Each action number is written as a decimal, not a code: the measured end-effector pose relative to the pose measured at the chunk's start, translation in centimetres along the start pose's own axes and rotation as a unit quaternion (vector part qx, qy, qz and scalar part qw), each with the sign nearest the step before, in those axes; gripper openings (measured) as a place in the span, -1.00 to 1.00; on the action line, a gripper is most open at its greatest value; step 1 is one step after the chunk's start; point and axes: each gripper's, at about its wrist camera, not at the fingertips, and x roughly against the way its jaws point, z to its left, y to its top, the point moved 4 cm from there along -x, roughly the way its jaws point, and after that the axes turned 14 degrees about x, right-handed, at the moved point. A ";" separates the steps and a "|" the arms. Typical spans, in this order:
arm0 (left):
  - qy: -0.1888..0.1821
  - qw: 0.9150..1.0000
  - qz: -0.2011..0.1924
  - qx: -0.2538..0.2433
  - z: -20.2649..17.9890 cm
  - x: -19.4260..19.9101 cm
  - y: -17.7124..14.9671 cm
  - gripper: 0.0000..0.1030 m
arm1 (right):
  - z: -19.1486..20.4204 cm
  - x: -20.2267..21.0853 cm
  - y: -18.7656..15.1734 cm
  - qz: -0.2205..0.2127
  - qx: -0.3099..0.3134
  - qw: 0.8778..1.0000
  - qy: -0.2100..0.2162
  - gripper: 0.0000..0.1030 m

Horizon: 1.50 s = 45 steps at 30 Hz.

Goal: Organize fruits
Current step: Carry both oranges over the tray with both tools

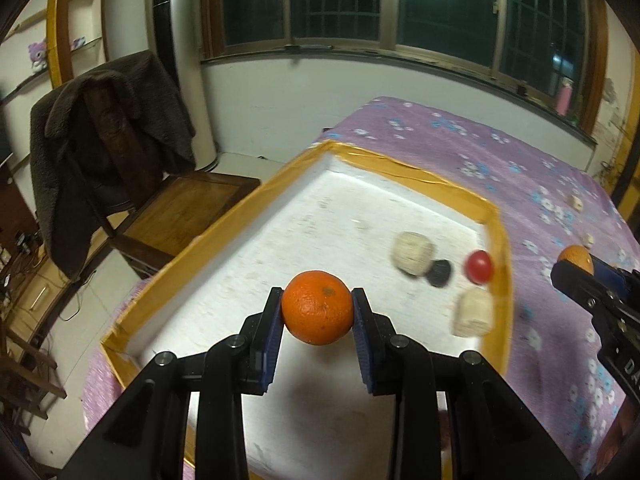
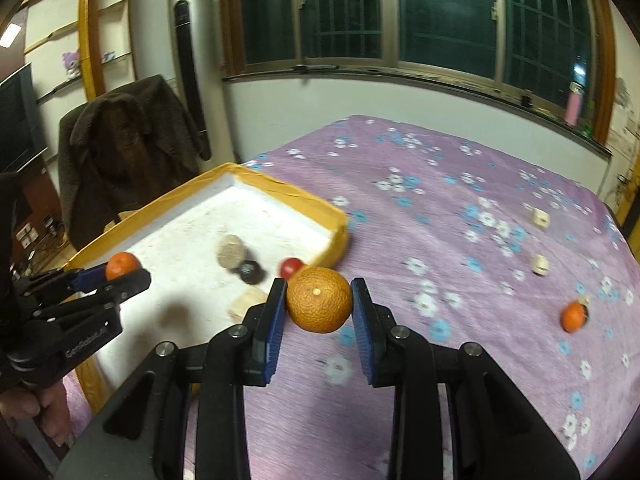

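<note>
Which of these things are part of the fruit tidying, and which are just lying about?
Part of the job: orange in left gripper; orange in right gripper; third orange; red fruit; tray.

Lying about: coat, chair, wooden blocks.

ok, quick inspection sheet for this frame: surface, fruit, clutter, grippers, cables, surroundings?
Surface: purple flowered bedspread with a yellow-rimmed white tray on it.
Job's things: two oranges held; a third orange loose on the bedspread; a red fruit in the tray.
Clutter: pale blocks and a black round piece in the tray; small pale blocks on the bedspread.
Grippers: left hand-held gripper shut on an orange over the tray; right hand-held gripper shut on an orange.
Cables: some by the floor at left.
Surroundings: chair with dark coat, dark window.
</note>
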 end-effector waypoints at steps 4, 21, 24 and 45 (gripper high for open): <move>0.016 1.000 0.002 0.008 1.1 -0.9 0.8 -0.37 | 1.7 -1.3 1.0 -0.001 0.010 1.000 0.021 -0.34; 0.052 0.998 0.024 0.021 3.4 -3.4 1.8 -0.37 | 6.9 -5.8 1.5 0.029 0.050 0.994 0.091 -0.34; 0.053 0.998 0.027 0.022 3.4 -3.5 1.8 -0.37 | 7.0 -6.1 1.6 0.029 0.050 0.994 0.094 -0.34; 0.074 0.997 0.031 0.025 4.3 -3.7 2.2 -0.37 | 8.2 -7.8 1.6 0.041 0.056 0.992 0.105 -0.34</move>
